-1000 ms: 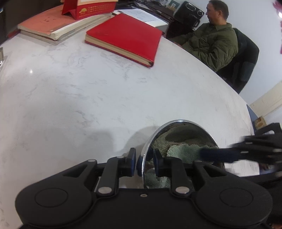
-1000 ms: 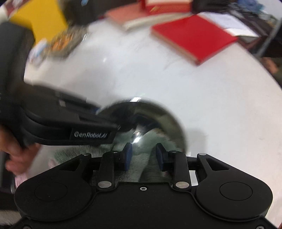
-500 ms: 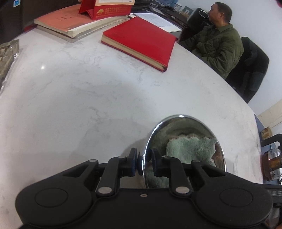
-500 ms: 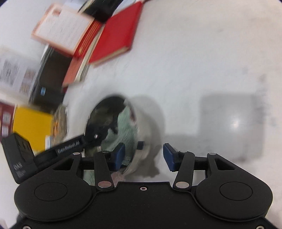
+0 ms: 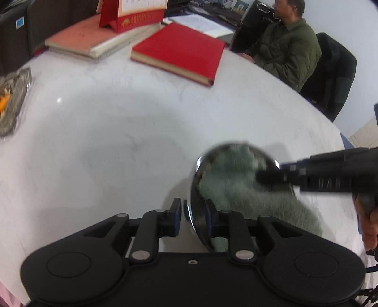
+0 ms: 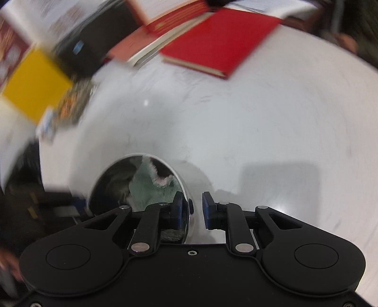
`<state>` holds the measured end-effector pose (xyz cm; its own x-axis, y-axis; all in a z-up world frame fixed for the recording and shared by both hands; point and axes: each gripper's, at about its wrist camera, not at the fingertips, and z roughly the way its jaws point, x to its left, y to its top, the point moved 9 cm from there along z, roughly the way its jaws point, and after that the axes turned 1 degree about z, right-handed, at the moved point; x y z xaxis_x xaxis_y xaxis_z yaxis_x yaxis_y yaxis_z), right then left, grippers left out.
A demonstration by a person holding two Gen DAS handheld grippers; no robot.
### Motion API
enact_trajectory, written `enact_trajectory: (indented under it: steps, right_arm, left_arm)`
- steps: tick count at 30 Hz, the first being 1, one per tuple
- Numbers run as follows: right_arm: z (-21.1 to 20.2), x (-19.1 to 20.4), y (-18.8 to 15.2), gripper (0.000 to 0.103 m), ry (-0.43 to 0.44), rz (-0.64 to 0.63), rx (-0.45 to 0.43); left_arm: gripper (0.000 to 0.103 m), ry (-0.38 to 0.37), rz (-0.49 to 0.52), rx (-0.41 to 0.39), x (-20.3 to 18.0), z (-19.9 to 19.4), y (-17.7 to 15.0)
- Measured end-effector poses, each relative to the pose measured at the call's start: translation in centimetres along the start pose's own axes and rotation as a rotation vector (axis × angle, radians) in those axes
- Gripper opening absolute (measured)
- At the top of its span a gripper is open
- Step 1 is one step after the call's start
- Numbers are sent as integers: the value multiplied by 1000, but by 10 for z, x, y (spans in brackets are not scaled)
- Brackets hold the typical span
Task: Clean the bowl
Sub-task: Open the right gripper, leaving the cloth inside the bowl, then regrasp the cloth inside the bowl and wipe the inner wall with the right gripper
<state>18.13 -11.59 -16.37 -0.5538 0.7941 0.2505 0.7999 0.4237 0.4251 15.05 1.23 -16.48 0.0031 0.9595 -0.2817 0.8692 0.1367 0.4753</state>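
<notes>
A shiny steel bowl [image 5: 194,189] is tipped on its side on the white marble table [image 5: 118,132]. A green cloth [image 5: 231,184] fills it and spills out on the right. My left gripper [image 5: 193,213] is shut on the bowl's rim. In the left wrist view my right gripper [image 5: 271,176] reaches in from the right over the cloth. In the right wrist view the bowl [image 6: 186,212] and cloth [image 6: 151,189] sit at lower left. My right gripper [image 6: 192,210] straddles the rim, jaws apart and not closed on it.
A red book [image 5: 179,52], a stack of books [image 5: 94,40] and a red desk calendar [image 5: 132,14] lie at the table's far side. A foil snack bag [image 5: 11,99] lies at the left. A seated man [image 5: 290,44] is beyond the far right edge.
My right gripper has swung back to the bowl and its fingers now straddle the rim. The cloth has shifted and spills out of the bowl. My left gripper keeps its hold.
</notes>
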Motion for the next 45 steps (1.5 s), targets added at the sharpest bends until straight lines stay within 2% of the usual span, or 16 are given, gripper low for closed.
enact_trajectory:
  steps: [5,6,8,11,13,15,17,18,21,23,26,34,36,41,45]
  right_arm:
    - [-1,14,6,16,-56,-202,16]
    - [-1,18,8,16,-66,-238,11]
    - [1,26,15,16,-88,-309,-3]
    - [-3,30,23,20,-101,-311,-50]
    - [-9,31,25,33,-120,-300,-76]
    - [-28,37,21,34,-154,-315,-141]
    - [-40,49,13,36,-136,-365,-172]
    - [-42,60,4,42,-129,-428,-158]
    - [-25,74,-10,42,-195,-600,-88]
    - [-9,77,-13,42,-236,-659,-48]
    - [12,71,-10,42,-249,-646,0]
    - [22,64,-25,31,-165,-538,110]
    - [24,69,-24,30,-159,-579,112]
    - [31,70,-8,28,-205,-644,70]
    - [26,66,-21,30,-207,-636,119]
  left_arm:
    - [19,-42,0,51,4,21,13]
    - [14,-55,0,67,3,25,12]
    - [13,-73,3,83,-1,27,9]
    - [13,-63,-18,83,-3,26,2]
    - [13,-63,-59,82,0,25,0]
    - [13,-61,-84,79,1,25,-1]
    - [13,-55,-86,75,1,25,-1]
    - [13,-53,-85,74,0,25,-1]
    - [13,-53,-85,74,0,25,0]
    - [13,-52,-82,72,0,25,0]
    - [13,-52,-81,68,-1,25,-1]
    - [14,-71,-93,71,0,28,-2]
    - [14,-76,-89,76,1,28,-2]
    - [14,-81,-90,86,1,30,-2]
    - [14,-98,-106,92,2,32,-2]
